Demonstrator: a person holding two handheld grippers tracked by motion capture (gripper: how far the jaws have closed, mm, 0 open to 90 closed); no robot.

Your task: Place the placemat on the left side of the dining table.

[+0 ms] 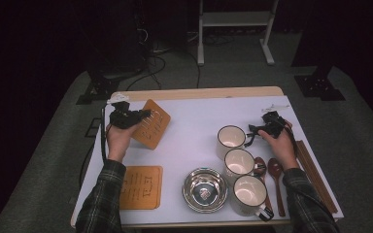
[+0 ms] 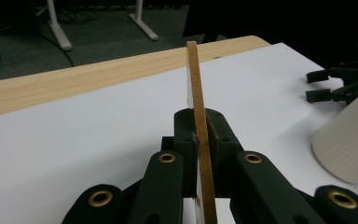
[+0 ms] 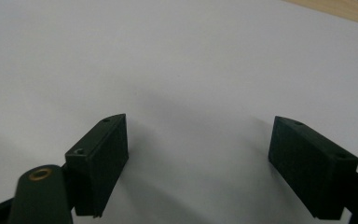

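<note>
1. My left gripper (image 1: 143, 114) clamps a coaster (image 1: 151, 124) by its edge, tilted off the table (image 1: 194, 116) near the far left corner, presumably for placing.
2. My right gripper (image 3: 198, 154) hangs spread and empty beside the far mug (image 1: 230, 138), likely waiting.

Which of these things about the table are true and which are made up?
1. The left claw is shut on a wooden mat. True.
2. The right claw holds a spoon. False: its jaws stand open with nothing between them.
3. Three mugs stand on the table. True.
4. The metal bowl sits on the second wooden mat. False: it sits on the white tabletop, to the right of that mat.
5. Two brown spoons lie right of the mugs. True.
</note>
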